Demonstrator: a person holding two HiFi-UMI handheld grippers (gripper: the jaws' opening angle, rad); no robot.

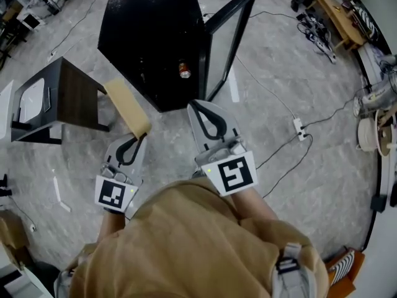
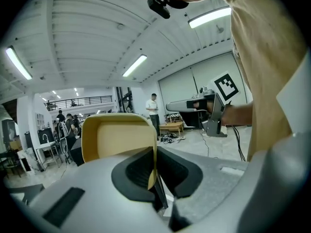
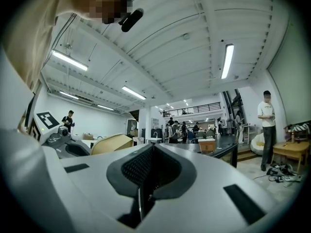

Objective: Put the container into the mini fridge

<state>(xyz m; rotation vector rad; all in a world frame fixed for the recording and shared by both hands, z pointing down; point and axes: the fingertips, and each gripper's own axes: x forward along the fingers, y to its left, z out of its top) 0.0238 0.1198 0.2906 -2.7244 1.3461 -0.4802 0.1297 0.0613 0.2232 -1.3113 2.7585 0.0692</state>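
We hold the tan container by its rim, our left gripper clamped on its wall. It juts toward 11 o'clock, in the air above the floor. Our right gripper has its fingers together on nothing. The black mini fridge stands at 12 o'clock with its door open and a can inside. A dark side table sits at 10 o'clock.

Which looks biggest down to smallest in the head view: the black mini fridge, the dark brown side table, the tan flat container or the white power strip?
Largest to smallest:
black mini fridge
dark brown side table
tan flat container, though it is nearer the camera, so its place is unsure
white power strip
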